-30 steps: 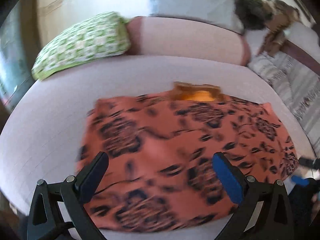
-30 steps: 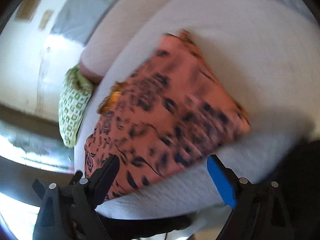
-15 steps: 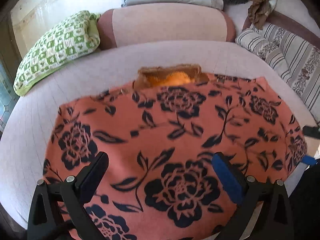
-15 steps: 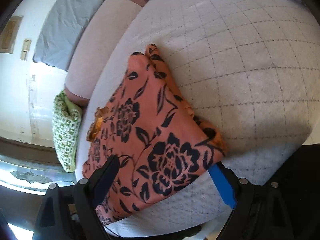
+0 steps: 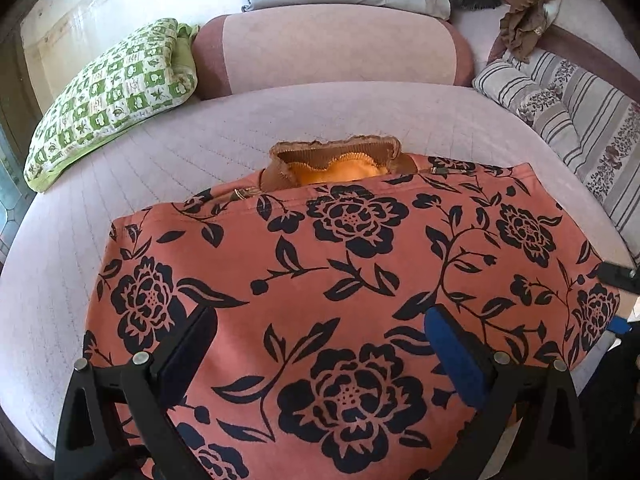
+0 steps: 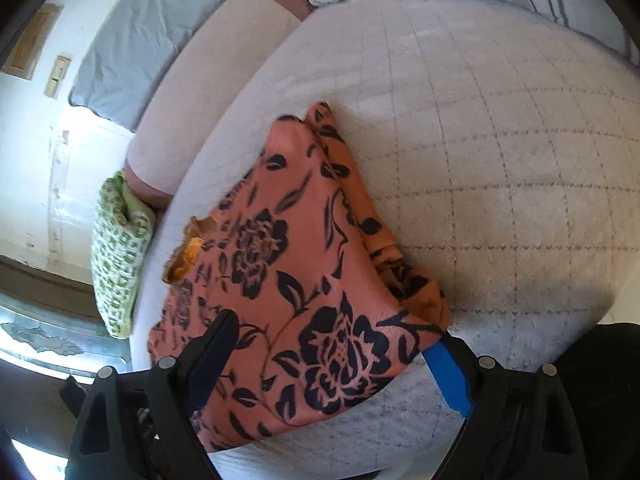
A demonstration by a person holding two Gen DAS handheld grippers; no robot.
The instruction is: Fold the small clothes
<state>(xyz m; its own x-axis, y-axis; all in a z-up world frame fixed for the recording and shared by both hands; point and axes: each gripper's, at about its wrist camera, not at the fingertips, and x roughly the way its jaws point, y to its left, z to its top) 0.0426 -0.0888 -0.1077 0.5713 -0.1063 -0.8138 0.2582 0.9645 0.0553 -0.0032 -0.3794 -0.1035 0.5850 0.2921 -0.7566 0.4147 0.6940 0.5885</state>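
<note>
A salmon-orange garment with a black flower print [image 5: 352, 264] lies folded flat on the pale quilted cushion [image 5: 80, 264]. Its ruffled orange neckline [image 5: 340, 160] pokes out at the far edge. My left gripper [image 5: 320, 316] hovers open over the garment's near half, nothing pinched between its fingers. In the right wrist view the same garment [image 6: 304, 264] lies with its layered right edge [image 6: 384, 248] showing. My right gripper [image 6: 332, 336] is open astride the near right corner, the blue pad [image 6: 448, 376] just outside the cloth's edge.
A green checked pillow [image 5: 116, 88] lies at the far left and a pink bolster [image 5: 328, 52] along the back. Striped cushions [image 5: 568, 120] and a heap of brown clothes [image 5: 528, 20] sit at the far right. Bare quilt [image 6: 500, 160] stretches right of the garment.
Both views were blurred a second ago and are sharp now. The left gripper has come closer over the garment, which fills more of its view. The right gripper has shifted to the garment's right corner.
</note>
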